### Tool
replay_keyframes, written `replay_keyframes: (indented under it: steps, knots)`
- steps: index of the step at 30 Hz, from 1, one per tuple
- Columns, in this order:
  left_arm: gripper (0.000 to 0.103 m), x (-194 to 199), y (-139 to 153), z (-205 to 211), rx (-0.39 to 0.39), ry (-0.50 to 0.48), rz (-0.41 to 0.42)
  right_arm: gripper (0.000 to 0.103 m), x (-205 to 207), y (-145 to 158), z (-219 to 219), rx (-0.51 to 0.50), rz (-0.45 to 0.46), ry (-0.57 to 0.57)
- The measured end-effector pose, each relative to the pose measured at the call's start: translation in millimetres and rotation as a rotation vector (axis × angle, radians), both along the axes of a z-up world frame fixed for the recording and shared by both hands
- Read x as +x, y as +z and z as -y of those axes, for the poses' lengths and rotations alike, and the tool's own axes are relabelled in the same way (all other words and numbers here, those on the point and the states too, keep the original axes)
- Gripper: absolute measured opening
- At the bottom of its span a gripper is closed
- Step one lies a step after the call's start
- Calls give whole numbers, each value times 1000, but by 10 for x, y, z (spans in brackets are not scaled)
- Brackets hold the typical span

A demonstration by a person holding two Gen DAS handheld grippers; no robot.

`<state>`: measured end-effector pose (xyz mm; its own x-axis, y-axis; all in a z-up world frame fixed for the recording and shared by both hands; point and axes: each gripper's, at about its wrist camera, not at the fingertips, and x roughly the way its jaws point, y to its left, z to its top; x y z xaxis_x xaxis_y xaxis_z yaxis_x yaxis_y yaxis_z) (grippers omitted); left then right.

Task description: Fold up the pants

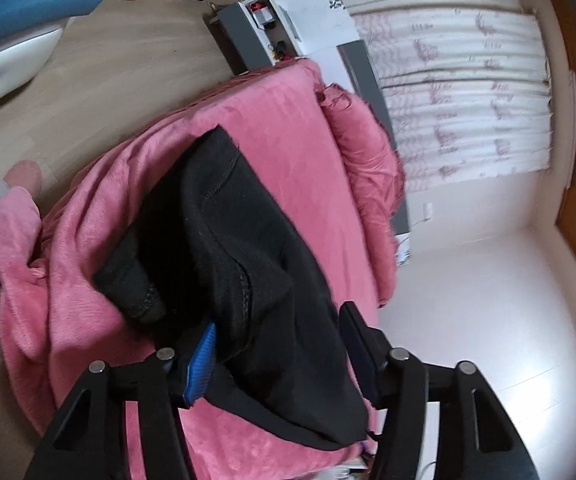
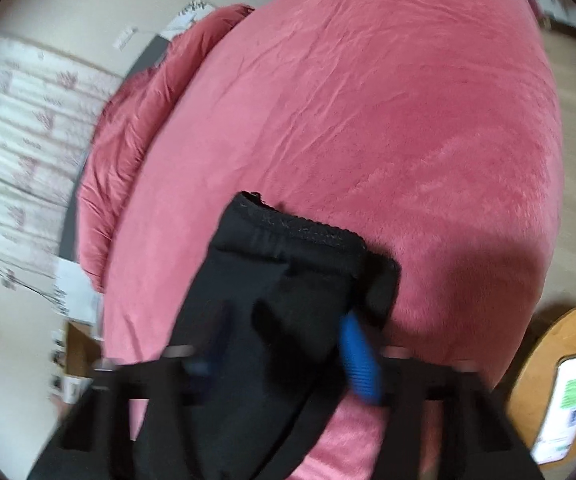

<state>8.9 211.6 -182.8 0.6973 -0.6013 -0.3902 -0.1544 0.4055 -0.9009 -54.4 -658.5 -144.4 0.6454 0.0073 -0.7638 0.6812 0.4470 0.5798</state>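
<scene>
The black pants [image 1: 247, 248] lie bunched on the pink blanket [image 1: 279, 128], one end doubled over the rest, which suggests a fold being laid down. The left gripper [image 1: 277, 344] stands with its jaws apart, cloth lying between them but not pinched, so this end looks released to settle flat. The right gripper [image 2: 279, 344] is closed on a thick wad of cloth near the waistband [image 2: 308, 236], likely to carry that end over and keep its edges together. A phone [image 2: 568, 392] rests on a wooden stool [image 2: 528, 380] beside the bed.
</scene>
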Motion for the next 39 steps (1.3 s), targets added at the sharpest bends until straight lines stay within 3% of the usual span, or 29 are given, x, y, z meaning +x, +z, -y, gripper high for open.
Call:
replay_keyframes:
  steps: [3, 5, 8, 11, 14, 16, 17, 18, 19, 24, 29, 32, 36, 39]
  knots:
    - [7, 145, -10, 126, 82, -9, -57, 15, 151, 145, -40, -52, -46, 34]
    - [7, 164, 18, 119, 105, 3, -54, 14, 180, 359, -63, -90, 17, 41]
    - [7, 80, 127, -55, 72, 54, -24, 9, 126, 635, -64, -122, 118, 32]
    - [6, -74, 230, -276, 72, 87, -7, 8, 56, 687, -23, -128, 129, 10]
    - [7, -128, 217, -284, 140, 42, -42, 9, 10, 439, 9, -120, 49, 14]
    - [11, -147, 196, -166, 206, -14, -52, 14, -23, 217, -9, -37, 23, 11]
    - [17, -153, 200, -108, 235, -34, -49, 23, -47, 89, -42, 16, 29, 11]
    - [33, -164, 207, -37, 251, -47, -43, 39, -82, -12, -70, 50, 36, 11]
    - [42, -174, 213, 12, 244, -51, -35, 43, -94, -64, -118, 60, 49, 15]
    - [44, -199, 67, 101, 152, -39, -77, 45, -81, -203, -517, 102, 135, 83]
    - [44, -174, 42, 250, 183, -46, -99, 46, 45, -345, -1035, 161, 104, 191]
    - [42, -203, 270, 92, 377, 53, -48, 53, 167, -291, -1344, 116, 72, 269]
    - [42, -249, 506, -508, 353, 222, -29, 59, 181, -232, -1523, 59, 34, 313]
    - [42, -395, 578, -671, 310, 275, -43, 60, 163, -237, -1640, 111, 43, 324]
